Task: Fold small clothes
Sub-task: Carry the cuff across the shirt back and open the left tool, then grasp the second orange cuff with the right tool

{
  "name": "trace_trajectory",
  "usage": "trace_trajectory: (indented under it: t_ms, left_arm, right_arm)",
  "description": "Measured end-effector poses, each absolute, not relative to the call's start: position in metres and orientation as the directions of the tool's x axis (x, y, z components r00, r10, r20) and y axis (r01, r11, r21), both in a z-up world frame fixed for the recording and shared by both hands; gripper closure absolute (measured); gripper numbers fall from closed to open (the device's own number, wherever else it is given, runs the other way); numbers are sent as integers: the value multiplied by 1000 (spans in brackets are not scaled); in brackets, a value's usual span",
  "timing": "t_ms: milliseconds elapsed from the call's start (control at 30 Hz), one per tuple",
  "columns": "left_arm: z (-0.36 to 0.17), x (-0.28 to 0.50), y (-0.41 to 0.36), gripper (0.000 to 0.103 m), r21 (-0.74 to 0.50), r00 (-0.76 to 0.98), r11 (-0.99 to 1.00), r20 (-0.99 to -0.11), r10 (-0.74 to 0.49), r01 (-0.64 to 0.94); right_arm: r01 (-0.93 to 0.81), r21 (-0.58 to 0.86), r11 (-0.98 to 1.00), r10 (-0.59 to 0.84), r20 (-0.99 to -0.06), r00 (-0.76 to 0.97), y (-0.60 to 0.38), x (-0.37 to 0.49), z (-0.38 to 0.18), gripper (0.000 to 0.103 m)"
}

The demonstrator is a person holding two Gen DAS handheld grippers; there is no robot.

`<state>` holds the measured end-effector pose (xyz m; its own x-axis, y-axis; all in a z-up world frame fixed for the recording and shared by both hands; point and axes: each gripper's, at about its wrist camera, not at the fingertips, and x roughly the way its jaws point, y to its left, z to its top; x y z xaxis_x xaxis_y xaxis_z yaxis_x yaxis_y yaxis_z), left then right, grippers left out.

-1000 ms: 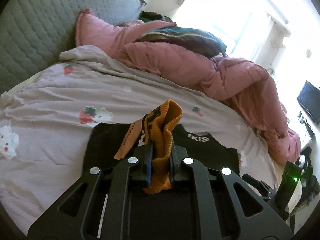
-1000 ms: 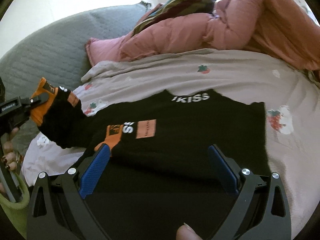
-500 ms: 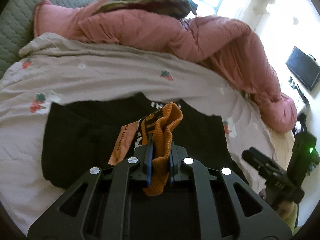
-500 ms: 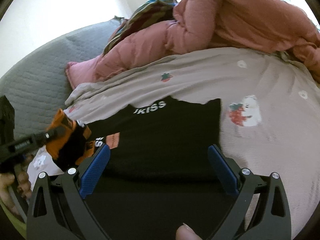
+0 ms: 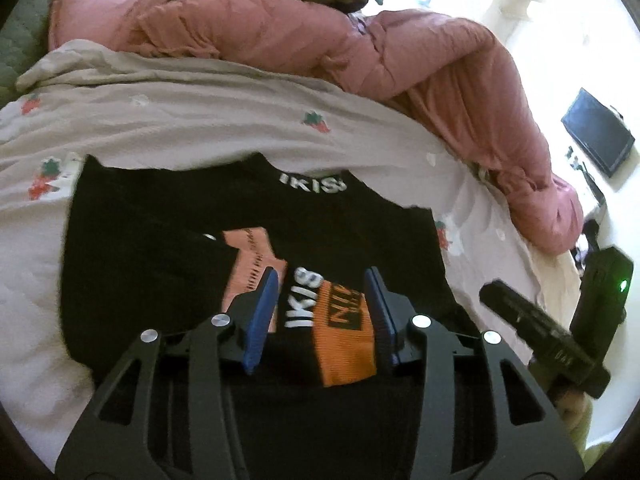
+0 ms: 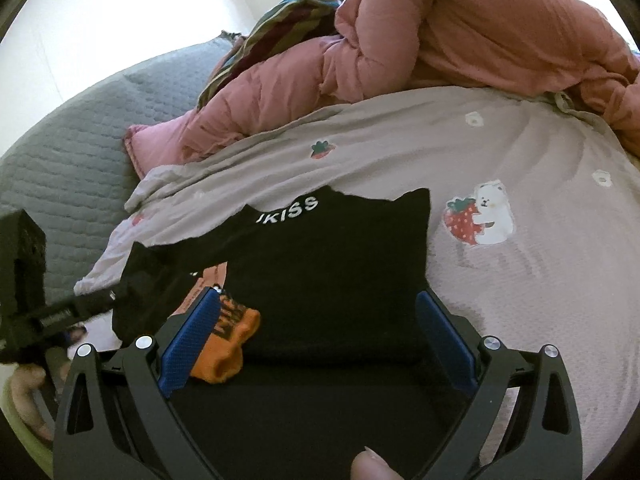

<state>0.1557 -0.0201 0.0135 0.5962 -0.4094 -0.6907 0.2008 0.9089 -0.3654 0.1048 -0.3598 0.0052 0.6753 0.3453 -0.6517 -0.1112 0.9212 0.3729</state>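
Observation:
A small black top [image 5: 168, 240] with white lettering at the neck lies flat on the bed sheet; it also shows in the right wrist view [image 6: 340, 264]. Its sleeve with an orange cuff [image 5: 344, 340] lies folded across the body, and the cuff also shows in the right wrist view [image 6: 228, 344]. My left gripper [image 5: 322, 312] is open, its blue pads either side of the cuff and apart from it. My right gripper [image 6: 316, 336] is open wide above the lower part of the top, holding nothing. The other tool [image 5: 540, 332] shows at the right of the left wrist view.
The sheet [image 6: 520, 160] is pale with strawberry prints. A bunched pink duvet [image 5: 400, 52] lies along the far side with a striped cloth [image 6: 288, 12] on it. A grey quilted headboard [image 6: 68, 136] stands at the left. A dark screen [image 5: 598, 132] is on the far wall.
My left gripper carried the orange-cuffed sleeve across onto the top's body, then opened and let it go. The cuff now lies flat. My right gripper stayed open.

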Motion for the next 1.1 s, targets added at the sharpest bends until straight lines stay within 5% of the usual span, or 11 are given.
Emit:
trace_trajectory:
  t_ms: [333,433,533,800,1033,1100]
  left_arm:
    - [16,141,22,66,-253,677,963,-694,-245,89]
    - [12,138,34,58,-246,682,967,-695,-227,71]
    - [11,132,45,55,-224,697,973,-690,-193,47]
    - [9,126,72,54,-215,720,977,-678,-149,0]
    - [5,126,86,53,-242,724,970,-673,-150,-23]
    - [5,126,88,53,-239,726,970,-673,-144,-30]
  right_arm:
    - [-216,327,920,391,-734,556,-297,115,-14,6]
    - [-223,322,920,392,-754,527,-283,123,-22,6]
    - [-234,324,917,399,-767,502,-272,133,-30,24]
    - [-210,326,922,387,-802,455,-254,147,-52,41]
    - [-256,321,912,407,-783,471,-246,145,-45,80]
    - [-278,317,907,417,-769,484,-243,142,-39,84]
